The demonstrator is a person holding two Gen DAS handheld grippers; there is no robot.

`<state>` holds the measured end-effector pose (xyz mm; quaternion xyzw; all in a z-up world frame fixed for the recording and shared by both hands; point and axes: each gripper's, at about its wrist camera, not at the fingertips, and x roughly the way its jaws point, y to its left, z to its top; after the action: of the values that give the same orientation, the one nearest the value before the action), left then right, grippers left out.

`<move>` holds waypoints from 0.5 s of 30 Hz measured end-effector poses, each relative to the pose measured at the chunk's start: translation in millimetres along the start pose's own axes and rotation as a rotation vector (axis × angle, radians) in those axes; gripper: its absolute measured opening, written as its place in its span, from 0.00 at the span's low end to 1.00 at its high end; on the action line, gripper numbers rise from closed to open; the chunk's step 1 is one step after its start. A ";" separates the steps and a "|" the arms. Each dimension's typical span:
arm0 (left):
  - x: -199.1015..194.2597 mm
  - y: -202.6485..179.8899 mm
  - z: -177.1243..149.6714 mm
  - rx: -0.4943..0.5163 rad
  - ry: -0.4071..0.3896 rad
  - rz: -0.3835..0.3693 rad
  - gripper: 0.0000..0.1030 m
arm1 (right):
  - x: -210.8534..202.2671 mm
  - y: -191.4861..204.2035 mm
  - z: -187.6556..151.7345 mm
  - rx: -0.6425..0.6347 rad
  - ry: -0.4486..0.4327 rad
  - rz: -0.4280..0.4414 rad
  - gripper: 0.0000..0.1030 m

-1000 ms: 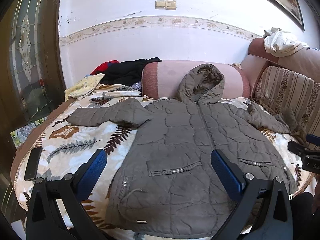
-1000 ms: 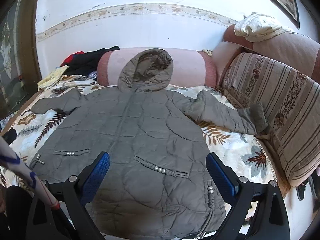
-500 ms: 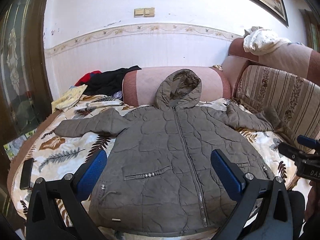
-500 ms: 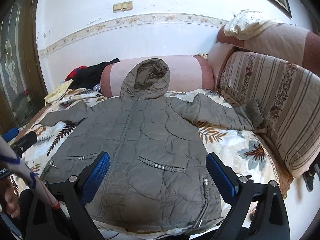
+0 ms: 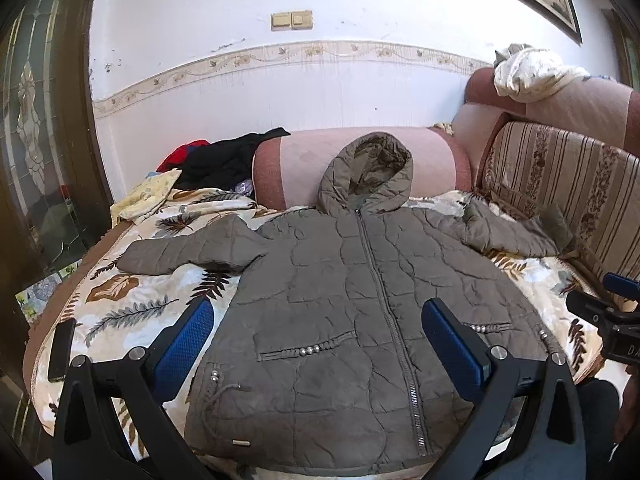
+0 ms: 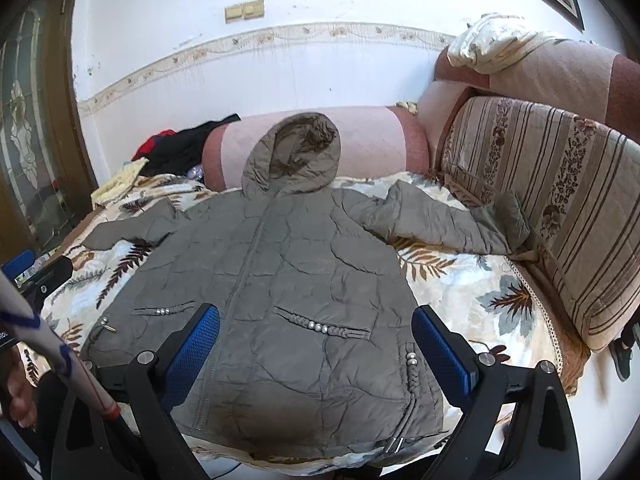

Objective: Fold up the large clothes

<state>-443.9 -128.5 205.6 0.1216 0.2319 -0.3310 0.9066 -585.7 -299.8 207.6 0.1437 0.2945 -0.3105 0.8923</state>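
Observation:
A grey-green quilted hooded jacket (image 5: 360, 300) lies flat, front up and zipped, on a leaf-print bed cover (image 5: 132, 300). Its hood (image 5: 368, 176) rests against a pink bolster and both sleeves are spread outward. It also shows in the right wrist view (image 6: 288, 288), with the right sleeve (image 6: 444, 224) reaching the striped sofa back. My left gripper (image 5: 316, 344) is open and empty, held above the jacket's hem. My right gripper (image 6: 316, 340) is open and empty, above the hem too.
A pink bolster (image 5: 304, 160) lies along the wall. A pile of black, red and yellow clothes (image 5: 216, 160) sits at the back left. A striped sofa back (image 6: 552, 200) bounds the right side. A dark phone (image 5: 62, 348) lies at the bed's left edge.
Both grippers have pulled back and risen, so more of the jacket, its hem and the wall show. The jacket has not moved.

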 end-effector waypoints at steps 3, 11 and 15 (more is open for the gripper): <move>12.0 3.0 0.9 0.001 0.001 0.008 1.00 | 14.5 -0.5 1.2 -0.003 0.026 -0.008 0.96; 53.2 12.7 1.5 -0.021 0.042 0.020 1.00 | 47.0 6.9 3.4 -0.028 0.074 -0.021 0.96; 76.3 12.1 5.8 -0.023 0.054 0.020 1.00 | 63.7 6.7 5.2 -0.032 0.105 -0.031 0.96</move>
<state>-382.6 -163.1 173.2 0.1225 0.2586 -0.3159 0.9046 -538.8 -326.9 173.0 0.1411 0.3481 -0.3115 0.8729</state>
